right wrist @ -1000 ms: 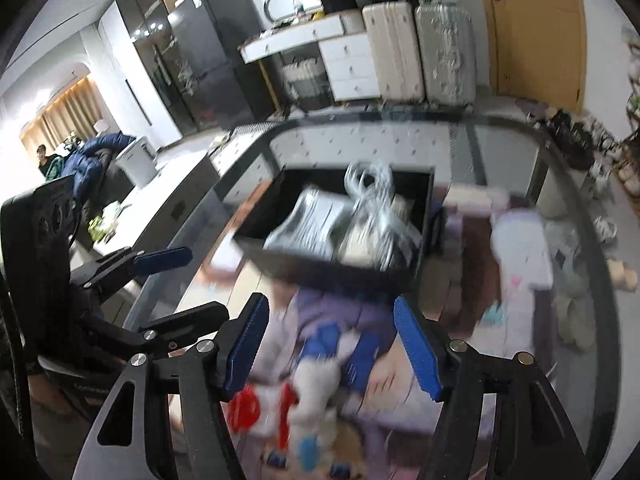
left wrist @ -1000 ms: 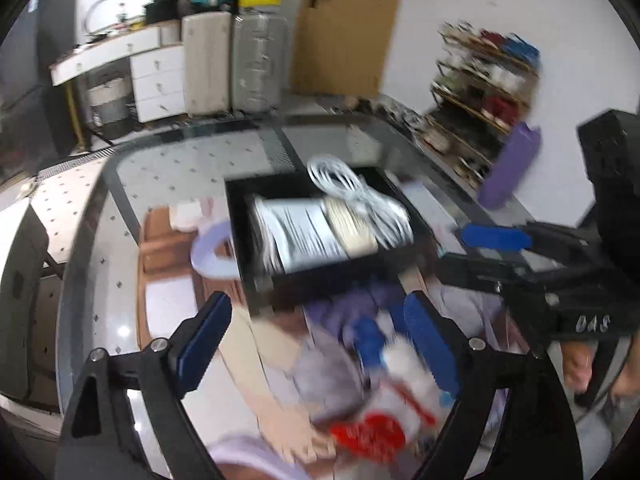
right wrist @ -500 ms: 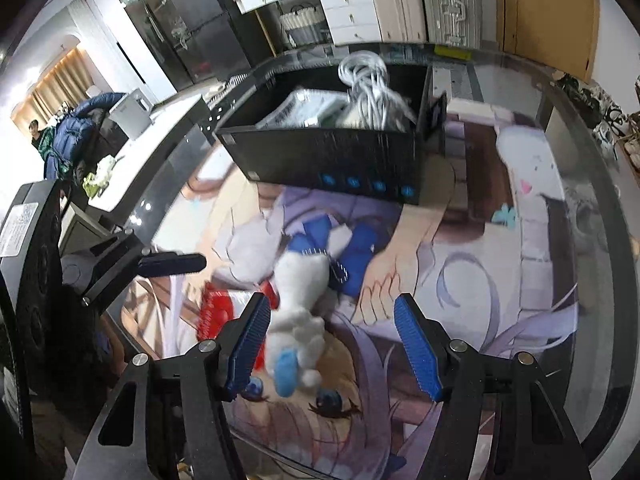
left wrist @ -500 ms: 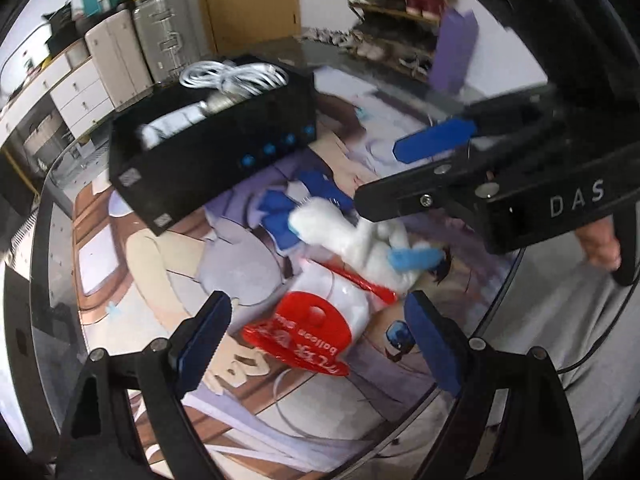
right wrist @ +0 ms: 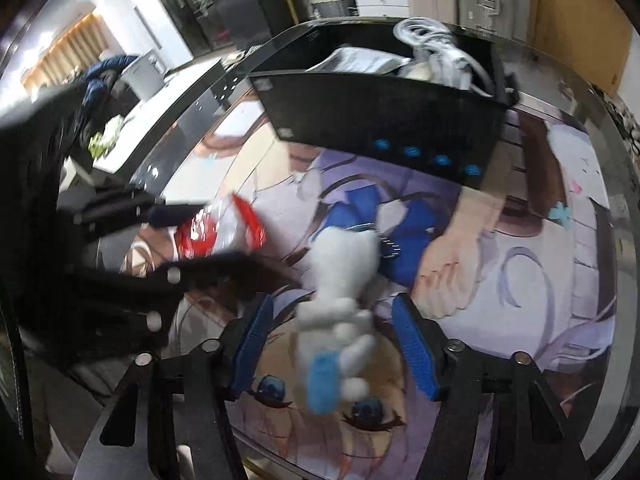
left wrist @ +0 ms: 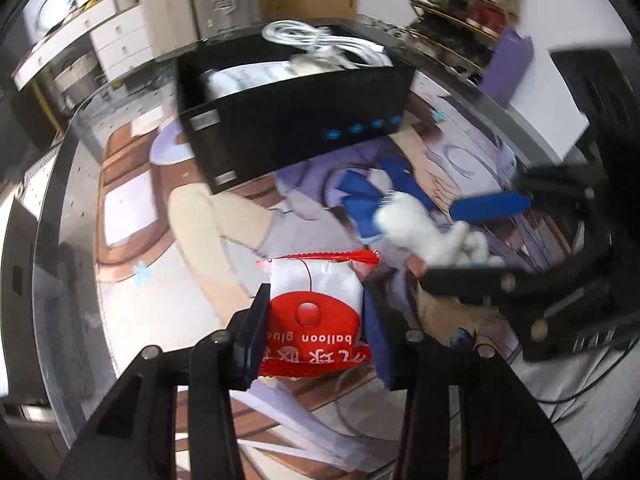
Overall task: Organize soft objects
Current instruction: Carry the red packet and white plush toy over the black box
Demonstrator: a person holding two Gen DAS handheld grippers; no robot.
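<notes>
A red and white balloon glue packet (left wrist: 316, 312) sits between the fingers of my left gripper (left wrist: 316, 320), which is shut on it just above the printed mat; it also shows in the right wrist view (right wrist: 224, 232). A white plush toy with a blue tip (right wrist: 344, 316) lies on the mat between the blue pads of my right gripper (right wrist: 336, 344), which stands open around it, not touching. The plush also shows in the left wrist view (left wrist: 424, 232). A black box (left wrist: 296, 120) holding white cables and papers stands behind both.
The glass table with an anime-print mat (right wrist: 520, 260) ends close in front of both grippers. The black box (right wrist: 384, 116) blocks the far side. Suitcases, drawers and a shoe rack (left wrist: 460, 12) stand beyond the table.
My left gripper has closed on the red packet. My right gripper has moved down and forward so its open pads flank the white plush.
</notes>
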